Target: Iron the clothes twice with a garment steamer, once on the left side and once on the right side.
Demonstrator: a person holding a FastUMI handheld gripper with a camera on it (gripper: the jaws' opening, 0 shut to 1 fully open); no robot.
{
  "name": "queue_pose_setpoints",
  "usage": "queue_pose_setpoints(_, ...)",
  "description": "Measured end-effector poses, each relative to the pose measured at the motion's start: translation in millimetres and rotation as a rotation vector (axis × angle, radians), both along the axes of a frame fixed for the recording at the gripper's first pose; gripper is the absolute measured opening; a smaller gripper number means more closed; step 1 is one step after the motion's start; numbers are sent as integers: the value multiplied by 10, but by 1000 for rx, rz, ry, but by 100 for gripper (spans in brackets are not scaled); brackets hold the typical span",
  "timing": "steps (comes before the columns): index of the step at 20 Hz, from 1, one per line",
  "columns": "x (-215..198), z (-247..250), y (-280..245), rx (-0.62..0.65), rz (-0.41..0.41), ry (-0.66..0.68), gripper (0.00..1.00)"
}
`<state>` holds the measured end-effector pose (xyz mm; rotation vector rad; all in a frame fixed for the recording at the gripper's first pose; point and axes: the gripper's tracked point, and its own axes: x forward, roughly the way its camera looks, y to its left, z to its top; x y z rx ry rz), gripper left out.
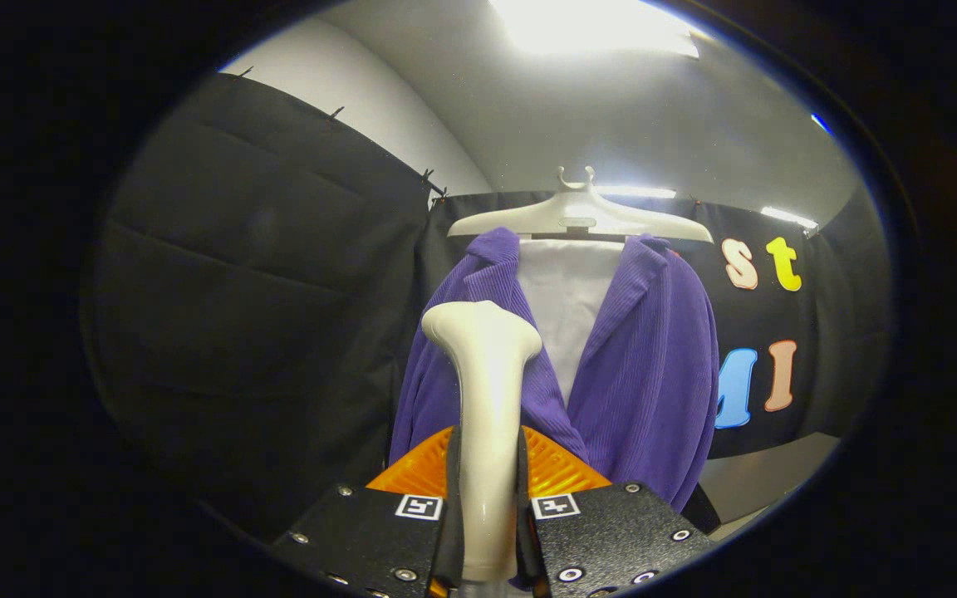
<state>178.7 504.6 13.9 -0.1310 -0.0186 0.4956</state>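
Right, gripper [488,498] is clamped narrow on the garment steamer [485,399], both fingers pressing its handle from 9 and 3 o'clock. Steamer stands upright btwn the fingers, head at 12 o'clock, in front of the purple jacket's [645,365] left panel. Jacket hangs on a white hanger [580,216] beyond, w/ a white shirt [566,307] inside
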Motion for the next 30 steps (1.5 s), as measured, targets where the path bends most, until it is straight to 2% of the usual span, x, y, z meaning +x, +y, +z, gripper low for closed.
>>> queue_pose_setpoints(13, -286, -1153, -217, -117, 14, 154, 26)
queue_pose_setpoints(30, -672, -2388, -558, -189, 3, 335, 26)
